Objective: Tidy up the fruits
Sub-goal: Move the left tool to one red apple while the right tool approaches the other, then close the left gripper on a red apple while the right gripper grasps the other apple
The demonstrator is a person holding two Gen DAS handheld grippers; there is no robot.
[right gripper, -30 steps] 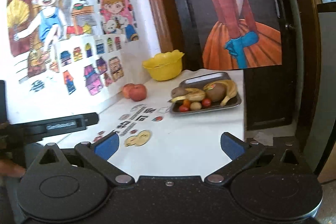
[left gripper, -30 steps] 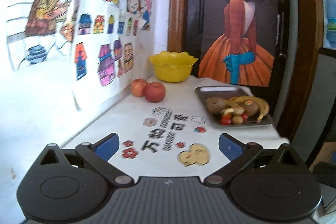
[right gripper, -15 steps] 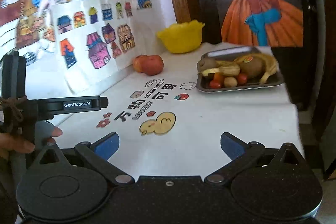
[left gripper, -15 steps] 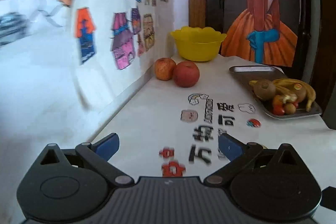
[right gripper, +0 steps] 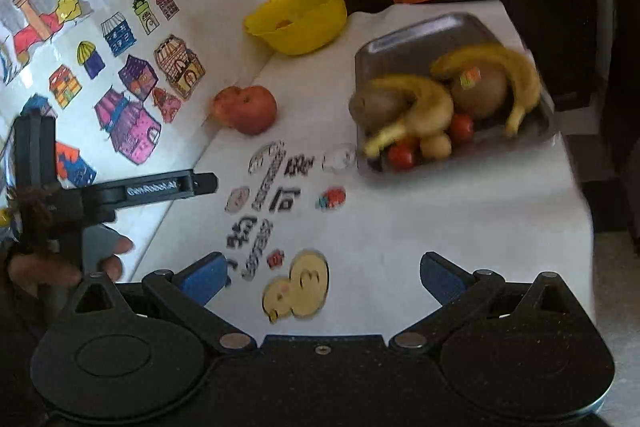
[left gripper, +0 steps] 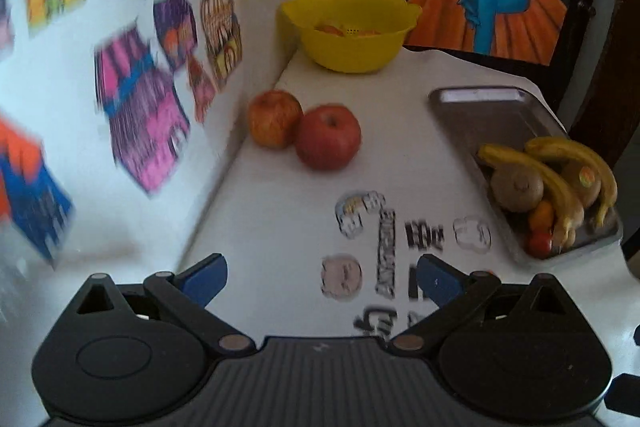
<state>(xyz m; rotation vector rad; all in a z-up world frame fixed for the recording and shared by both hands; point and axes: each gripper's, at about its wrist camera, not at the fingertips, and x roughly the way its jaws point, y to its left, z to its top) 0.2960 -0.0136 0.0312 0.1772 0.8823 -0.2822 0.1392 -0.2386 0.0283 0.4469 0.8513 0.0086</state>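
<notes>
- Left gripper (left gripper: pixel 322 277) fingers spread wide, holding nothing, above the white table (left gripper: pixel 280 195).
- Right gripper (right gripper: pixel 322 277) likewise spread, nothing held.
- Two apples (left gripper: pixel 328 137) touching, by the wall, near the yellow bowl (left gripper: pixel 352 27).
- Bananas (right gripper: pixel 424 107), kiwis, small tomatoes piled in the metal tray (right gripper: pixel 420 35).
- Apples likely firm, smooth, roll-prone: grip across the widest middle. Bananas soft, bruise easily.

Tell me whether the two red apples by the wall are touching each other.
Cannot tell. In the left wrist view the redder apple overlaps the paler apple; no gap shows, but contact isn't plain either.
</notes>
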